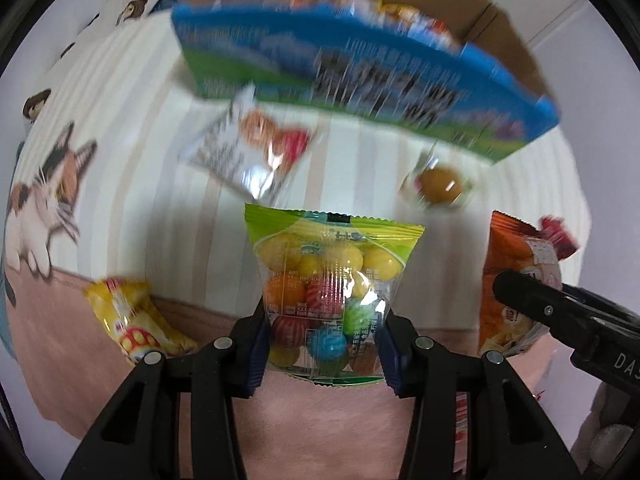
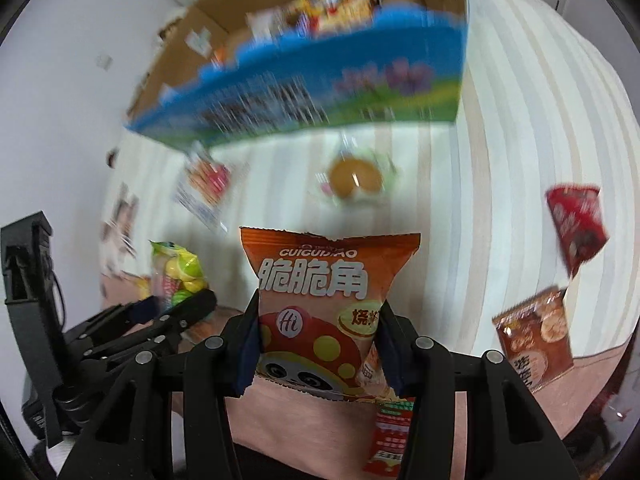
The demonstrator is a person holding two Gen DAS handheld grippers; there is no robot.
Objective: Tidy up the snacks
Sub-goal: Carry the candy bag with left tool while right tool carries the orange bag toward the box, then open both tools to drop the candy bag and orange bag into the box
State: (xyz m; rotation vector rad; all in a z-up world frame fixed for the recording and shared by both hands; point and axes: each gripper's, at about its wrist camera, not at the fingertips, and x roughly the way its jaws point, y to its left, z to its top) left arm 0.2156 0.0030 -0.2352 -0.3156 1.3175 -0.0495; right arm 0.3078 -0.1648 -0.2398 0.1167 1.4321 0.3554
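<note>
The left gripper [image 1: 322, 344] is clamped on a clear bag of coloured candy balls [image 1: 326, 292], lifted off the striped cloth [image 1: 140, 160]; a yellow packet [image 1: 132, 320] lies to its left. The right gripper [image 2: 318, 350] pinches an orange crisp bag [image 2: 324, 304]. Ahead, a blue-sided cardboard box [image 2: 312, 92] holds snacks, with a round wrapped cake [image 2: 354, 180] lying loose just before it and a red packet [image 2: 578, 224] further right.

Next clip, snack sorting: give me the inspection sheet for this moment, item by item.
Surface: striped cloth with a cat print and a pink band.
Job's things: gumball bag in left gripper; orange crisp bag in right gripper; box already holding snacks.
Clutter: loose packets on the cloth, including yellow packet, red packet, brown packet.
Grippers: both shut on their bags.
Cables: nothing seen.
Surroundings: white wall.
</note>
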